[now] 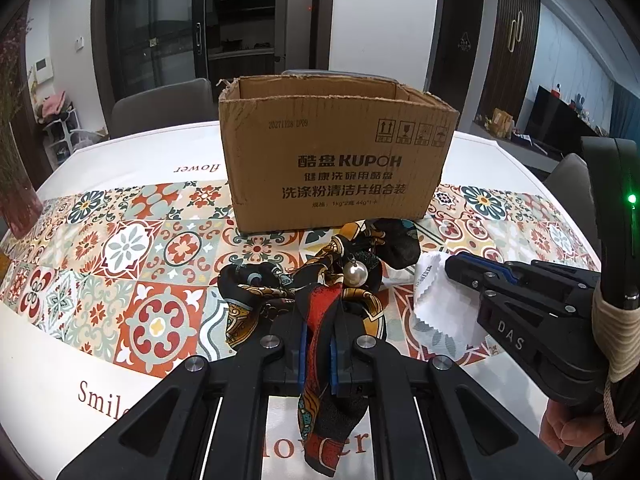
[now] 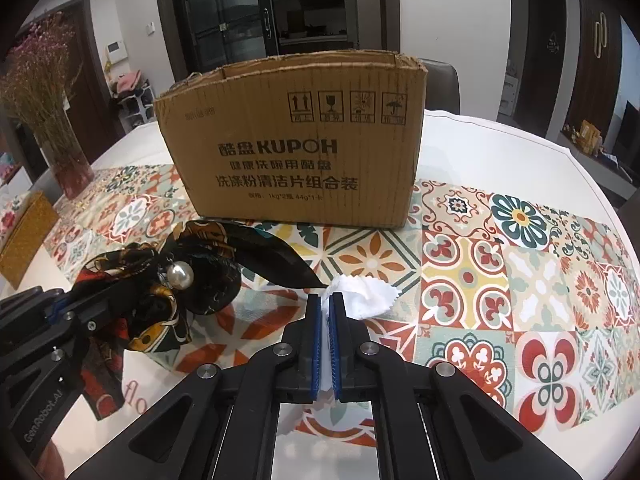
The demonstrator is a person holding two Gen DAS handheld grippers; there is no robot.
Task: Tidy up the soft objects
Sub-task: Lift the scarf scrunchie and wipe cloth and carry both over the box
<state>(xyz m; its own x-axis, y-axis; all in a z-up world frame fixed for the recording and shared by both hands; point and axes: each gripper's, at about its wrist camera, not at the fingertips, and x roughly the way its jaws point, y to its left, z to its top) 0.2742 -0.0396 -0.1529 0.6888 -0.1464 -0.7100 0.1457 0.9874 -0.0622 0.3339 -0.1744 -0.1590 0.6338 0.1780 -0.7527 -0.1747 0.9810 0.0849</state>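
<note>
L gripper [image 1: 318, 344] is pinched on the scarf [image 1: 320, 292]: blue pads pressed tight on a red/black fold, w/ the rest of the fabric bunched past the tips toward 12 o'clock and a tail hanging back under the jaws at 6. A pearl [image 1: 357, 275] dangles off the scarf at about 1 o'clock from the tips. Whether the bunch is touching the table or lifted, can't tell.

R gripper [image 2: 327, 320] is clamped on the cloth [image 2: 366, 296], a white piece w/ zigzag edges; a strip of it runs between the pads and the loose part fans out past the tips toward 1 o'clock. In the L wrist view the R gripper comes in from 3 o'clock, tips on the cloth's edge, w/ part of a hand [image 1: 568, 432] on its grip at 4–5 o'clock.

Box [image 1: 336, 152], open-topped cardboard, stands upright at 12 o'clock in both views, just beyond scarf and cloth, apart from both. All on a tablecloth [image 2: 520, 280] w/ a tile-pattern band. In the R wrist view the scarf sits at 9 o'clock from the cloth, one black tip nearly reaching it. Vase [image 2: 70, 160] of dried flowers at 10 o'clock, well apart.
</note>
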